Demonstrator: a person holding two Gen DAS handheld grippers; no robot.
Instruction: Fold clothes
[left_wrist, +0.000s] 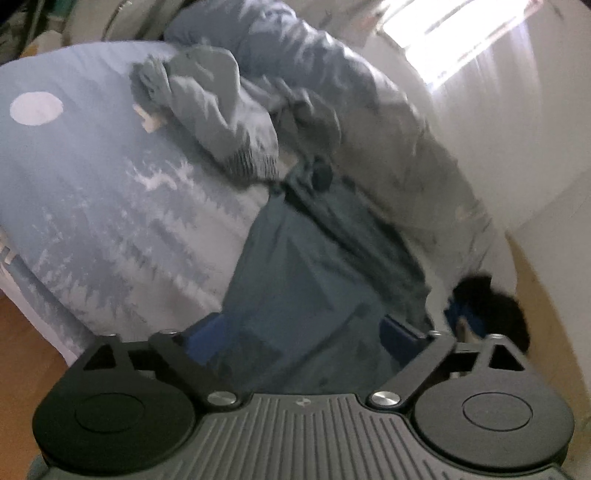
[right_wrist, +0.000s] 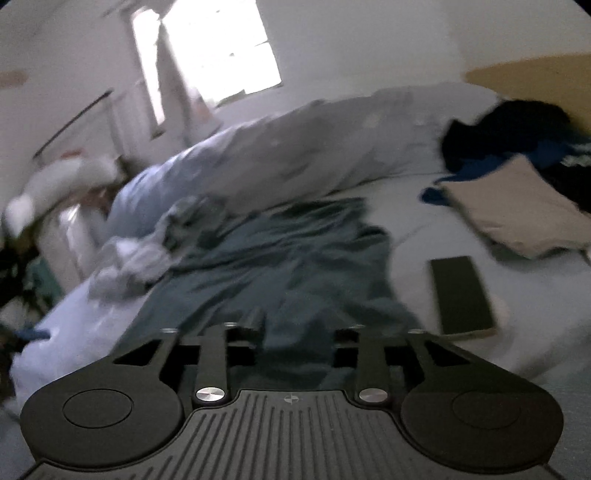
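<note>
The dark teal garment (left_wrist: 317, 280) is spread on the bed (left_wrist: 92, 192). The left gripper (left_wrist: 299, 332) is held low over its near edge, fingers wide apart. The right gripper (right_wrist: 299, 332) is likewise held parted above it.

Matt, creased teal cloth garment (left_wrist: 314, 280); ribbed matt black plastic hand-held gripper (left_wrist: 306, 332)

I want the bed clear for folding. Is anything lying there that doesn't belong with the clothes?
Yes: a flat dark slab, maybe a phone or tablet, lies on the sheet right of the teal garment, apart from it. A beige pillow sits askew beyond it. The rest is rumpled clothes and duvet.
</note>
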